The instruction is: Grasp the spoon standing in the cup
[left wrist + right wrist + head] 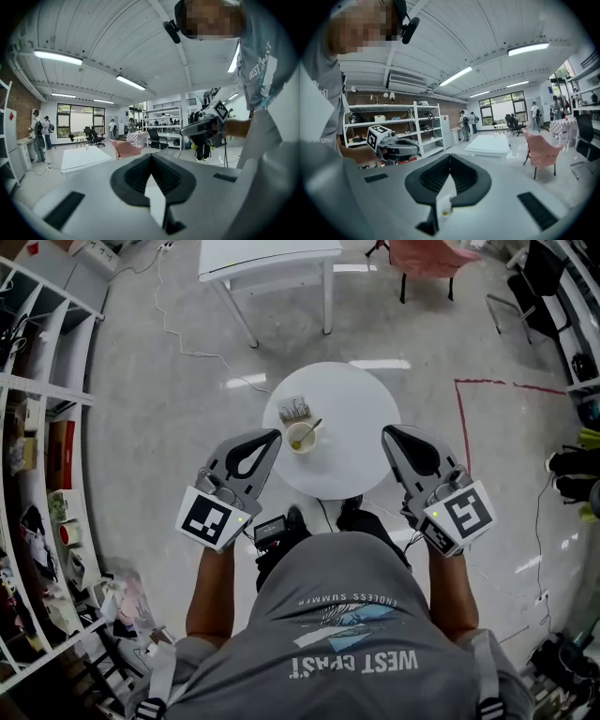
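A pale cup (301,437) stands on the round white table (352,413), and a spoon (308,431) leans in it with its handle up to the right. My left gripper (274,435) is shut and empty, with its tips just left of the cup and apart from it. On the table's right side my right gripper (387,432) is also shut and empty. In the right gripper view the cup (443,206) shows small through the gap under the closed jaws. The left gripper view shows only a patch of white table (155,202) there.
A small grey holder (294,410) stands just behind the cup. Beyond are a white rectangular table (272,259) and a pink chair (427,254). Shelves (47,427) line the left side. Red tape (460,423) marks the floor at right. A cable (178,334) trails on the floor.
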The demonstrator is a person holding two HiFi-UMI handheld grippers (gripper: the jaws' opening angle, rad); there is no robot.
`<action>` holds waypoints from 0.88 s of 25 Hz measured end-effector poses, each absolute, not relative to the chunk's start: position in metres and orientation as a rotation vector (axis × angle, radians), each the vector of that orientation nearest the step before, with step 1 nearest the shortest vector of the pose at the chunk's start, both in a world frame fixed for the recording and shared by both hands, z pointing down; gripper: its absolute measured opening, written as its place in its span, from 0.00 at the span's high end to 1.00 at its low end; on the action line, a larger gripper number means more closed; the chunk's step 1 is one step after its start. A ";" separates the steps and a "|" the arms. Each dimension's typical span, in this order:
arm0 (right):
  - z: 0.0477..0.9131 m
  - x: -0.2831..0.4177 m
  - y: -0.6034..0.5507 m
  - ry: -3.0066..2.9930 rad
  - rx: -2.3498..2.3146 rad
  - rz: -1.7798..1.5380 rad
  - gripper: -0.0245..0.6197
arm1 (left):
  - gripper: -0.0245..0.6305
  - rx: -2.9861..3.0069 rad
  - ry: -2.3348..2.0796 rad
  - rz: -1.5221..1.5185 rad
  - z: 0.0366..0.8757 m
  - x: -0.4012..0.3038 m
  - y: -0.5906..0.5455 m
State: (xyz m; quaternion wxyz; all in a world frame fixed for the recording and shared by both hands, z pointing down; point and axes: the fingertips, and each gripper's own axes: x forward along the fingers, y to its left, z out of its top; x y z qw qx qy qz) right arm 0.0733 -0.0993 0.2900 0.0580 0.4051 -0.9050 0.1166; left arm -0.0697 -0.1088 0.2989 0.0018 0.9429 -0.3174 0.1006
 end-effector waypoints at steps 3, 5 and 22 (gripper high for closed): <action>0.299 0.080 -0.113 -2.764 1.139 0.369 0.96 | 0.97 2.915 -1.082 0.331 0.303 -0.064 -0.114; 0.301 0.080 -0.120 -2.797 1.079 0.363 0.96 | 0.97 2.881 -1.137 0.350 0.307 -0.063 -0.115; 0.326 0.066 -0.129 -2.820 0.948 0.445 0.96 | 0.97 2.762 -1.198 0.462 0.343 -0.078 -0.108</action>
